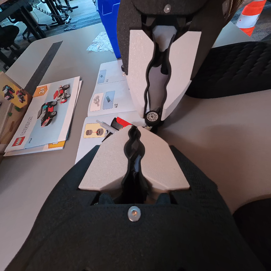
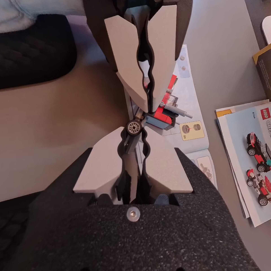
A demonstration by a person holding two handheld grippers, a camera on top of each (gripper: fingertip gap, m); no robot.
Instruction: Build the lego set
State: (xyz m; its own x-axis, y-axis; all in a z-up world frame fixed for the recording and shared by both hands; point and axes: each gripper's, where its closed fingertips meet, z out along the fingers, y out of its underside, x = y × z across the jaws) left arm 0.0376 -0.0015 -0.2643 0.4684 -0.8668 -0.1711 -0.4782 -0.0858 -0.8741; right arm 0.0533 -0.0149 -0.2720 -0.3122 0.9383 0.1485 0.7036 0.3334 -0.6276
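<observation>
At the centre of the right wrist view, the right hand-held gripper [image 2: 134,130] pinches a grey-hubbed wheel [image 2: 134,127] between nearly closed tips. Just beyond, the left hand-held gripper [image 2: 149,109] is clamped on the red-and-black lego car [image 2: 159,118], held over the open instruction booklet [image 2: 192,132] on the bench [image 2: 220,58]. This looks like wheel fitting; next, press the hub squarely onto its axle.

Likely office: swivel chairs [image 1: 8,35], desks [image 1: 16,13], carpet.

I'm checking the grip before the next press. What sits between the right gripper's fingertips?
The wheel, a grey rim in a black tyre, sits between the right gripper fingertips. The right wrist view shows it best; the left wrist view shows it too.
</observation>
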